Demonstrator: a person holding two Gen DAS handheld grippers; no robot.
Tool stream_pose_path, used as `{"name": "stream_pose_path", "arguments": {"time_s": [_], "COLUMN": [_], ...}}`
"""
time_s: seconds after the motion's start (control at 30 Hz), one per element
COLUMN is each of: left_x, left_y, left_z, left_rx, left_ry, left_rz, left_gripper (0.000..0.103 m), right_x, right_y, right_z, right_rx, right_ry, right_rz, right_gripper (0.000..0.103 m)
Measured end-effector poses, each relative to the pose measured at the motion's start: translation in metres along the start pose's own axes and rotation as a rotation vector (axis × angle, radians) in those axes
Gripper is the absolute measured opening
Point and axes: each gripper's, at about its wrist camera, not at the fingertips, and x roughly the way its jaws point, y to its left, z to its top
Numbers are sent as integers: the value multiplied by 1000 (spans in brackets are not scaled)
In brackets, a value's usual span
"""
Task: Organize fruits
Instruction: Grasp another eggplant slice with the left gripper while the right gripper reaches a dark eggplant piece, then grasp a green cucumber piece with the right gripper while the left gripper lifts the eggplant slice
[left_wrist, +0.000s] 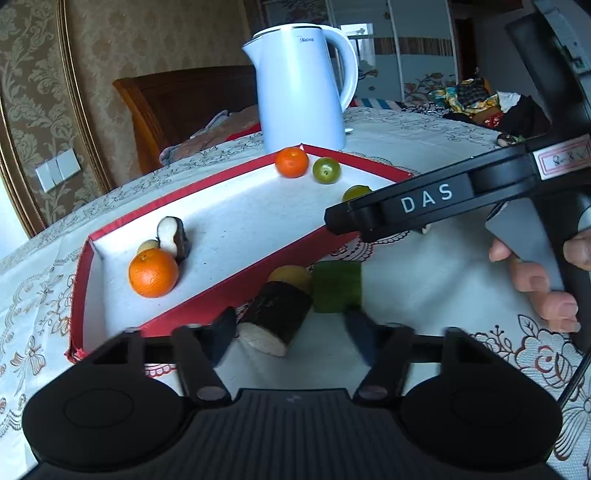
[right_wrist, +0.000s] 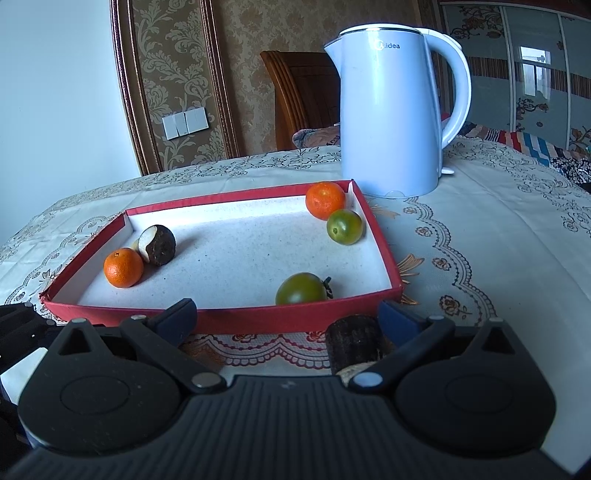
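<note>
Left tool (left_wrist: 291, 330): spread wide, gripping nothing; a dark brown log-shaped piece (left_wrist: 275, 317) with a pale cut end lies on the cloth between its fingers, nearer the left finger, contact unclear.
Right tool (right_wrist: 286, 317): wide apart, holding nothing; in its own view a dark brown cylinder (right_wrist: 354, 345) sits just inside the right finger, whether touching I cannot tell.
Person's hand (left_wrist: 539, 280): wraps the right tool's grip at the right edge of the left wrist view.
Tray (right_wrist: 236, 319): shallow red box with a white floor, on the surface just beyond both tools.
Tray, left end: 1 orange (right_wrist: 123, 267), with a dark brown, white-fleshed cut piece (right_wrist: 159, 245) close behind it.
Tray, far right corner: 1 tangerine (right_wrist: 325, 199) with a green tomato (right_wrist: 344, 226) just in front of it.
Tray, near right: a second green tomato (right_wrist: 301, 288) close to the near wall.
Outside the tray: a yellow fruit (left_wrist: 290, 277) and a green block (left_wrist: 337, 286) lie side by side just beyond the log-shaped piece, against the tray's near wall.
Kettle (right_wrist: 395, 107): white, marked Midea, upright behind the tray's far right corner.
Surface (right_wrist: 498, 240): covered with an embroidered cream tablecloth.
</note>
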Motion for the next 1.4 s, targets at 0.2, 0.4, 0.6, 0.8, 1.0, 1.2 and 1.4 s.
{"name": "stream_pose_path", "arguments": {"time_s": [0.2,0.4,0.6,0.8,1.0,1.2,1.4], "left_x": [-2,-10,-14,-12,-13,-13,-13], "left_y": [4,12,42,46,47,47,48], "left_z": [-3,-10,-18,-18,-19,-20,-20], "left_rx": [-18,-63,-244,-262,-276,-273,-278], "left_ry": [2,15,63,73,74,77,78], "left_rz": [41,124,184,233,228,237,234], "left_gripper": [37,37,42,63,66,71,71], "right_x": [0,-1,-15,-28,-32,-21,-12], "right_y": [0,0,7,20,42,61,63], "right_z": [0,0,-6,-21,-25,-24,-23], "right_rx": [3,-10,-104,-236,-370,-443,-460], "right_ry": [0,2,19,16,8,19,44], "right_rz": [1,14,97,123,184,154,177], "right_gripper": [103,103,103,103,103,103,90]}}
